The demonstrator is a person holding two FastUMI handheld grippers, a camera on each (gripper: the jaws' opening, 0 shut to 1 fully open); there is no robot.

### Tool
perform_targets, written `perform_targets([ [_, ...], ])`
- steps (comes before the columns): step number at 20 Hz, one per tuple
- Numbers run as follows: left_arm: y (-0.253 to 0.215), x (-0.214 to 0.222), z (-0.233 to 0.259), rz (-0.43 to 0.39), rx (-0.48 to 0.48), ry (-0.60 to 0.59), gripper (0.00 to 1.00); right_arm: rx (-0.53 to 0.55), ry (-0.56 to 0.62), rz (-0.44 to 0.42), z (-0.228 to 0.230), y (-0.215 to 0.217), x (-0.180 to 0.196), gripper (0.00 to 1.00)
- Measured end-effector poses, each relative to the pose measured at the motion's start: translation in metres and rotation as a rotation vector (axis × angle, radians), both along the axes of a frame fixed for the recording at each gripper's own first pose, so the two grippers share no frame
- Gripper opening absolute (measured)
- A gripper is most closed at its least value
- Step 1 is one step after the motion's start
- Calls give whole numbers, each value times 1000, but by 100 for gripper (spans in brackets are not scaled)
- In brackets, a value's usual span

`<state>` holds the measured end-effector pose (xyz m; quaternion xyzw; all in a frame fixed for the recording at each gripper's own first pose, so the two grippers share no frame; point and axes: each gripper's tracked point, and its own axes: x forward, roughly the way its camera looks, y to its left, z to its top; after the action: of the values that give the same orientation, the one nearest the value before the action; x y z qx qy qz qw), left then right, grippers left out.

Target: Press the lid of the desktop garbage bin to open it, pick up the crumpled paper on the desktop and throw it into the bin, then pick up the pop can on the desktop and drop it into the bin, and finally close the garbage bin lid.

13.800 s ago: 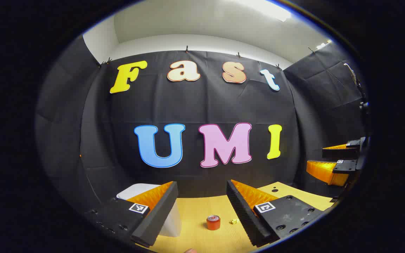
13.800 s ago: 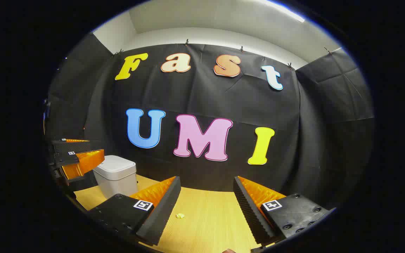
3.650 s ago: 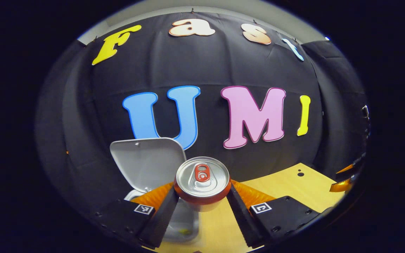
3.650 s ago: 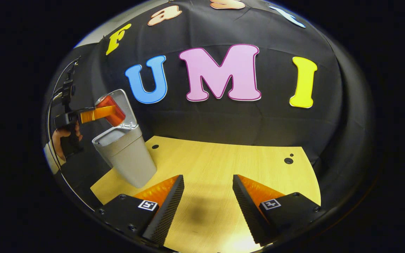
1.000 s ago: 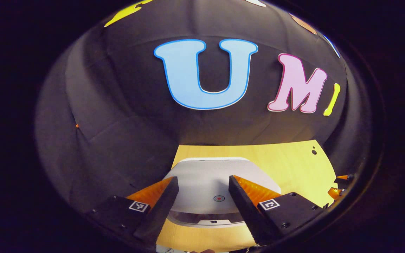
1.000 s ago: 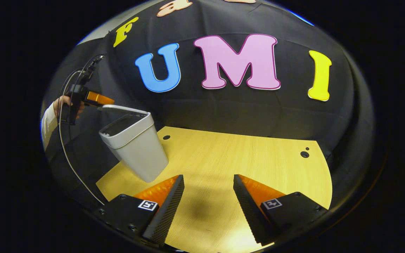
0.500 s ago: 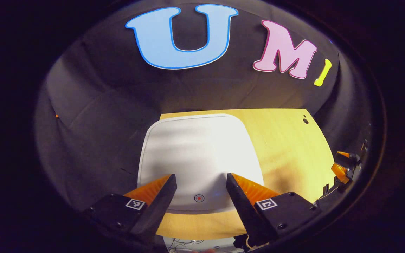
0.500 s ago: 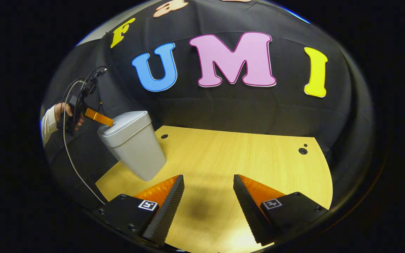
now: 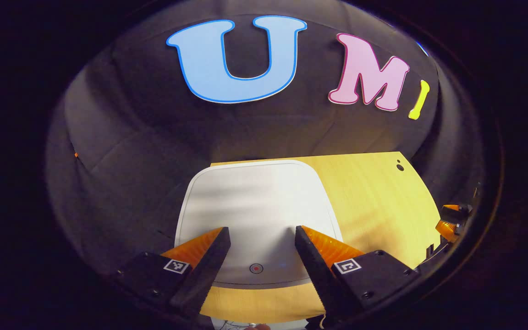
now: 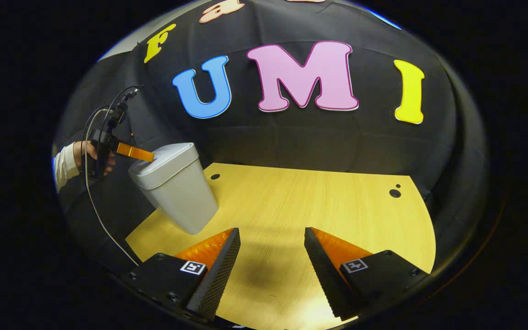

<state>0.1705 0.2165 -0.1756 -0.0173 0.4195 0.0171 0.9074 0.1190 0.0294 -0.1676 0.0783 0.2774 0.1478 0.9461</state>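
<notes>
The white garbage bin (image 10: 179, 195) stands at the table's left end with its lid (image 9: 255, 206) down flat; the lid hides what is inside. A small red dot (image 9: 255, 268) marks the lid's near edge. My left gripper (image 9: 260, 233) is open just over that near edge with nothing between its fingers. In the right gripper view the left gripper (image 10: 136, 153) reaches the lid's (image 10: 165, 158) left rim, held by a hand (image 10: 80, 151); I cannot tell whether it touches. My right gripper (image 10: 271, 236) hovers open over bare table, to the right of the bin.
The wooden table (image 10: 319, 206) has small round holes (image 10: 394, 193) near its far edge. A cable (image 10: 96, 201) hangs from the left gripper beside the bin. The right gripper (image 9: 452, 217) peeks in at the right rim of the left gripper view.
The can, held over the open bin 3.6 s ago, is gone from the left gripper. The lid went from half raised to fully down. The left gripper has since levelled slightly.
</notes>
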Motion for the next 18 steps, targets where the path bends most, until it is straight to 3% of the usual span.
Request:
perform_targets([
  [3, -30, 11, 23, 40, -86, -187, 95, 1, -68, -50, 28, -10, 7, 92],
  [5, -41, 9, 47, 11, -57, -305, 95, 7, -130, -74, 54, -14, 10, 91],
  [7, -57, -3, 79, -68, -10, -414, 95, -12, -205, -94, 81, -18, 11, 91],
  [11, -114, -7, 111, -127, -8, -543, 94, 6, -356, -133, 139, -7, 5, 91],
  [14, -142, -26, 138, -115, -62, -627, 96, 5, -449, -188, 174, -3, -2, 92],
  [18, -156, -44, 160, -104, -38, -727, 96, 2, -522, -252, 203, 2, -14, 92],
])
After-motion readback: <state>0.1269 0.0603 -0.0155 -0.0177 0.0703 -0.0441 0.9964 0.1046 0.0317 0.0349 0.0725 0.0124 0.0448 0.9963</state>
